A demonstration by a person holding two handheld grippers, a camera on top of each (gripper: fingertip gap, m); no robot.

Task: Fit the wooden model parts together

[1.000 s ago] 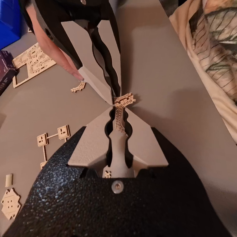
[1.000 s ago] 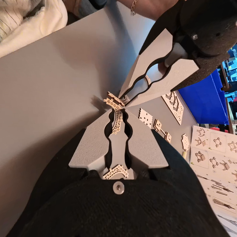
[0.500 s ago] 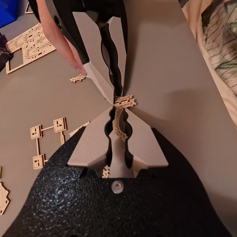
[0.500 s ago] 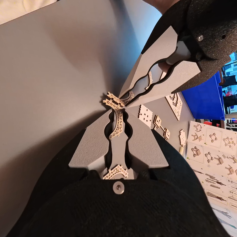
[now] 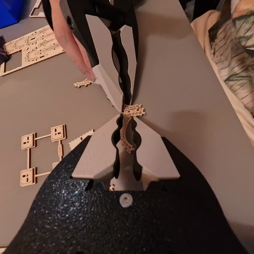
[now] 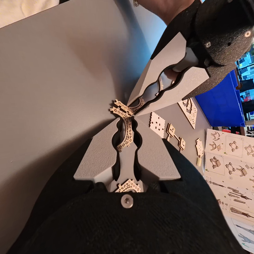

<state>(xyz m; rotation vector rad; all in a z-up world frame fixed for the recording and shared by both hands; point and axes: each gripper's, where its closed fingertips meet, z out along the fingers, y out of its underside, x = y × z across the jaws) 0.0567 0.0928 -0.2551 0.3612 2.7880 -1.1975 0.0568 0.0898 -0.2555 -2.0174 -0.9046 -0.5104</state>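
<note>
Grey table (image 5: pixel 171 68) — both tongs (image 5: pixel 127 114) (image 6: pixel 127 116) pinch lattice arch pieces (image 6: pixel 127 132); blue bin (image 6: pixel 222 104) behind.

Pale laser-cut wood lattice piece (image 5: pixel 125 135); matt grey table (image 5: pixel 171 85); gripper (image 5: pixel 127 114) body probably grainy plastic.

Appears to be a hobby or assembly workbench inside a storage or workshop room. Evidence noted: plain grey table (image 5: pixel 171 82) laid out with laser-cut wooden sheets (image 5: pixel 31 46), loose cut-out pieces (image 5: pixel 42 155) and a square plate with small holes (image 6: pixel 157 124). Printed instruction sheet with step diagrams (image 6: pixel 230 165) lying at the table edge. Blue plastic bin (image 6: pixel 222 104) standing beside the table, with cluttered shelving (image 6: pixel 246 77) visible behind it, too blurred to itemise. Patterned cream fabric (image 5: pixel 230 55) beyond the far table edge. Indoor lighting, dim and warm.
</note>
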